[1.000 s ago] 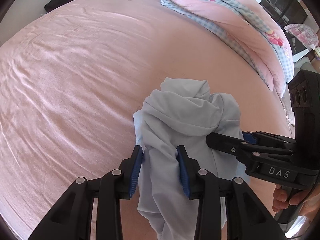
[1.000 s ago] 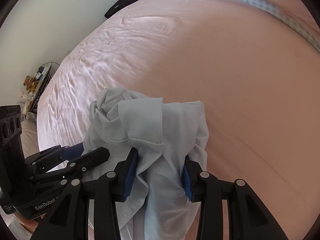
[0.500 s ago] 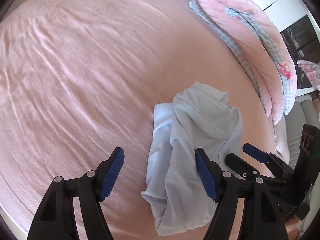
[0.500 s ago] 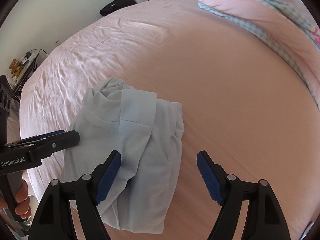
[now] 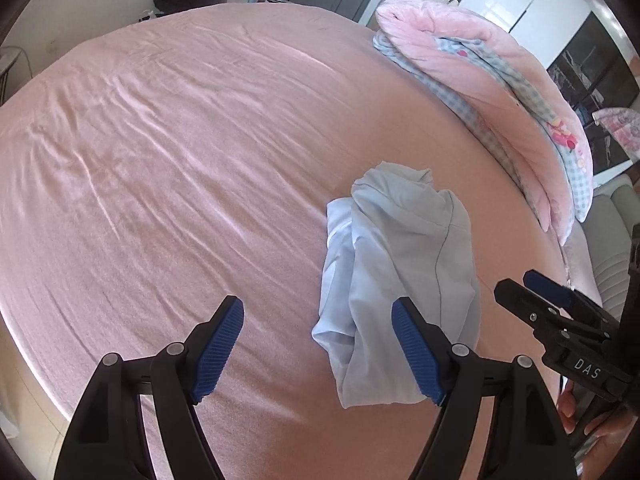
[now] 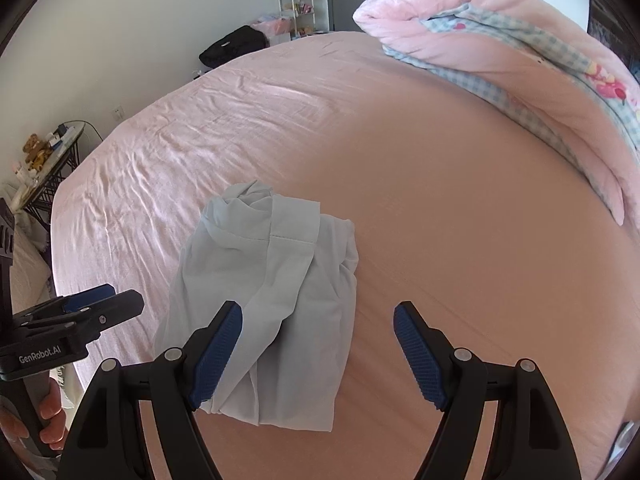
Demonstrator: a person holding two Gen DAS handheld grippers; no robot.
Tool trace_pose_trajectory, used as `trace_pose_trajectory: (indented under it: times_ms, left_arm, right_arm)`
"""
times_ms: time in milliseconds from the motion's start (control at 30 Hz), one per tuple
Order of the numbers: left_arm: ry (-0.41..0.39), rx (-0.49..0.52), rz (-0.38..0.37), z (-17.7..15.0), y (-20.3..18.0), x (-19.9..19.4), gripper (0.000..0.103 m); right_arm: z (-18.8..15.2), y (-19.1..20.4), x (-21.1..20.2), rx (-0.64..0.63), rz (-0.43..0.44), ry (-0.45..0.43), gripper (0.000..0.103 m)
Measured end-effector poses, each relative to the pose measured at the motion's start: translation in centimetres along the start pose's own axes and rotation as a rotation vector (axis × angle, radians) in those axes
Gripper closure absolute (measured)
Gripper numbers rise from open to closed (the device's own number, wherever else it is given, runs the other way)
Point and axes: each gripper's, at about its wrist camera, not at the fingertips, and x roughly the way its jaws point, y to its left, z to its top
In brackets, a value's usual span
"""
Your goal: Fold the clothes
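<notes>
**Holding both tongs open above the bundled garment**

Looking down from either wrist, you face a wide bed (image 5: 168, 152) under a wrinkled pink sheet. Along its far right edge lies a folded quilt (image 5: 500, 92), pink outside with a blue checked lining. Nearer you, on the sheet, sits the garment (image 5: 404, 272), a pale blue-white piece gathered into a loose, lumpy bundle with a stitched seam showing on top; it lies well apart from the quilt.

Your left tongs (image 5: 318, 346) are spread wide with nothing between them. Their right finger overlaps the garment's near edge in the left view, though contact cannot be judged. Your right tongs (image 6: 318, 350) are likewise spread wide and empty, with the left finger over the garment's near left part in the right view.

A hand (image 6: 48, 420) grips the left handle at the right view's lower left corner.
</notes>
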Motion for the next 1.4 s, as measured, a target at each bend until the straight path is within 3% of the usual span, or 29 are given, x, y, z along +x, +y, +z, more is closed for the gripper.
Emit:
trace_pose_trajectory:
  times_ms: [100, 300, 467, 600, 733, 833, 1167, 1267, 1367, 1400]
  left_arm:
    - [-0.011, -0.020, -0.002, 0.2, 0.5, -0.1, 0.027]
    - [-0.036, 0.072, 0.017, -1.7, -0.1, -0.3, 0.027]
    - [0.006, 0.099, -0.030, -2.9, -1.4, 0.9, 0.027]
    - [0.039, 0.127, -0.039, -3.5, -2.4, 1.7, 0.027]
    - [0.081, 0.132, -0.057, -3.9, -2.6, 2.4, 0.027]
    - [0.114, 0.140, -0.079, -4.2, -2.6, 2.7, 0.027]
    - [0.090, 0.191, -0.045, -4.7, -4.2, 4.3, 0.027]
    - [0.064, 0.213, -0.024, -5.0, -4.8, 4.4, 0.027]
    - [0.033, 0.240, -0.009, -5.4, -5.5, 4.4, 0.035]
    - [0.020, 0.253, -0.009, -5.6, -5.7, 4.2, 0.043]
  right_arm:
    - [-0.8, -0.8, -0.4, 0.042, 0.008, -0.004, 0.025]
    - [-3.4, -1.4, -1.2, 0.038, -0.007, -0.033, 0.025]
    - [-5.7, -1.1, -0.6, 0.018, -0.005, -0.025, 0.025]
    - [-7.1, 0.3, 0.1, -0.061, -0.044, -0.024, 0.025]
    - [-7.6, 1.4, 0.5, -0.130, -0.023, -0.042, 0.025]
    - [-8.0, 1.4, 1.4, -0.128, -0.011, -0.024, 0.025]
    - [-8.5, 0.0, 3.2, 0.005, 0.085, -0.013, 0.026]
    - [-8.5, 0.5, 3.5, 0.000, 0.096, -0.010, 0.049]
    - [-8.5, 1.3, 3.8, -0.018, 0.089, -0.007, 0.058]
    - [-8.5, 1.4, 3.7, -0.024, 0.081, -0.015, 0.060]
